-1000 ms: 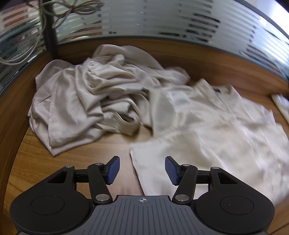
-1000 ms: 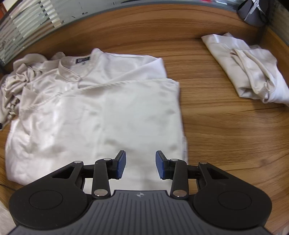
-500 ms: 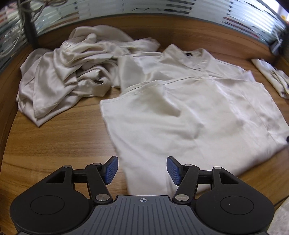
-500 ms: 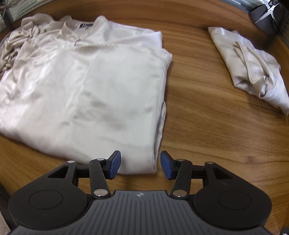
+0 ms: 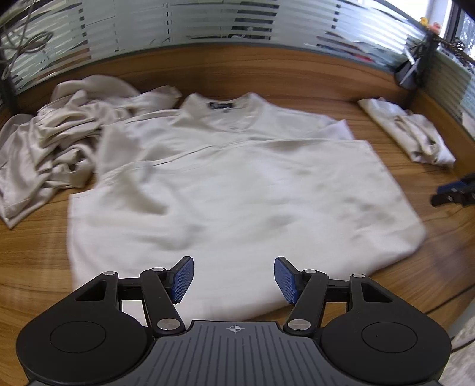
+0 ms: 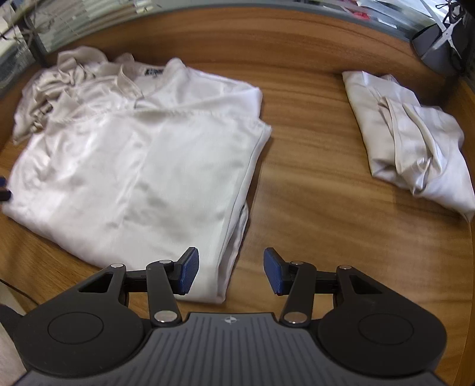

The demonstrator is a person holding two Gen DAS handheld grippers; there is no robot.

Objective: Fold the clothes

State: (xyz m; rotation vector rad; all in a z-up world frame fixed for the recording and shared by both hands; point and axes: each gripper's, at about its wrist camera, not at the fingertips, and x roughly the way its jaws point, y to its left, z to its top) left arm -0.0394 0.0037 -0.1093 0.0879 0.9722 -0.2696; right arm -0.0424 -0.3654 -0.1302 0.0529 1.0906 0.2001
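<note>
A cream satin shirt (image 5: pixel 237 190) lies spread flat on the wooden table, collar at the far side, its lower part folded up over its body. It also shows in the right wrist view (image 6: pixel 133 166). My left gripper (image 5: pixel 234 280) is open and empty above the shirt's near edge. My right gripper (image 6: pixel 231 274) is open and empty above the shirt's near right corner; it shows at the right edge of the left wrist view (image 5: pixel 454 193).
A crumpled pile of cream clothes (image 5: pixel 53 139) lies at the far left, touching the shirt. A folded cream garment (image 6: pixel 409 139) lies at the far right, also in the left wrist view (image 5: pixel 409 130). A dark holder (image 6: pixel 436 44) stands in the far right corner. Frosted glass partition (image 5: pixel 207 23) behind.
Both grippers have pulled back toward the near table edge and stayed open. The left view has swung right, from the crumpled pile to the whole shirt. The shirt lies still.
</note>
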